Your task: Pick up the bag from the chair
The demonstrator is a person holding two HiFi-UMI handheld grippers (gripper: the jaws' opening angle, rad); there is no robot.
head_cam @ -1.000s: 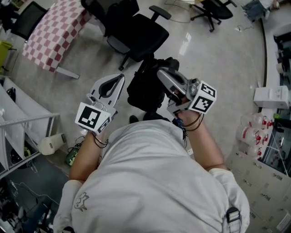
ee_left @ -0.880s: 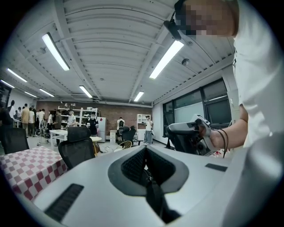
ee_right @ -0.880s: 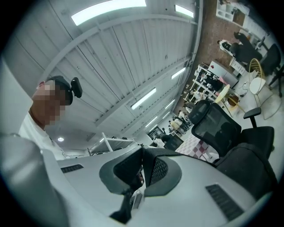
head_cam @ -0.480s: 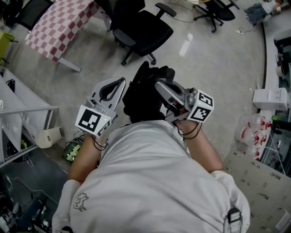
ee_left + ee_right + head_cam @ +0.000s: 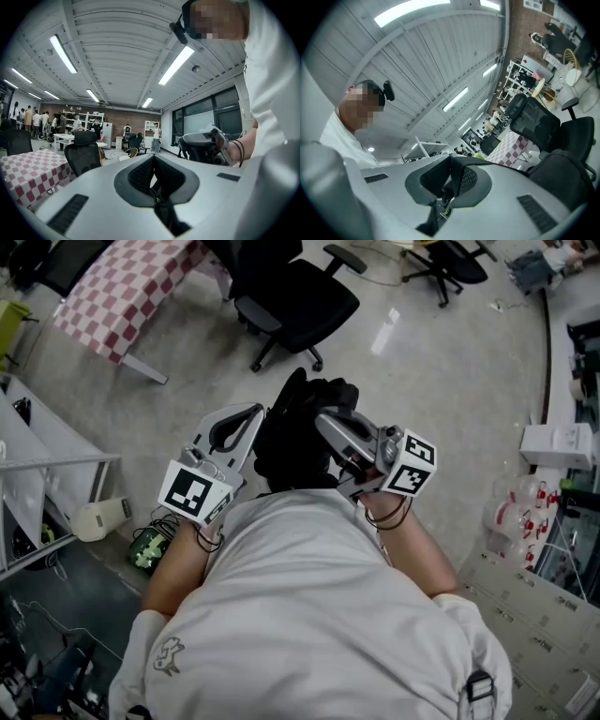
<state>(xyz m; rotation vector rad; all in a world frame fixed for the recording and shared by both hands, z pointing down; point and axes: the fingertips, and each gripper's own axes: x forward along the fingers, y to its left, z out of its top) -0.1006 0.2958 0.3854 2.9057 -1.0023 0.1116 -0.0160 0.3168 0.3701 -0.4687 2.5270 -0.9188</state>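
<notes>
At far left stands the red-and-white checked table point(image 5: 117, 292). My left claw point(image 5: 251, 412) points level, its jaws together with nothing in them. Just beside it is the black bag point(image 5: 292, 432), clear of the office chair point(image 5: 302, 298) beyond it and close to my shirt. My right claw point(image 5: 322, 418) lies over the bag's top, jaws pressed together. Whether a strap sits between them I cannot tell.

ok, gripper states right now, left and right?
Left hand-held gripper: closed, empty.
Right hand-held gripper: closed, apparently gripping the black bag, which hangs at its tips.
</notes>
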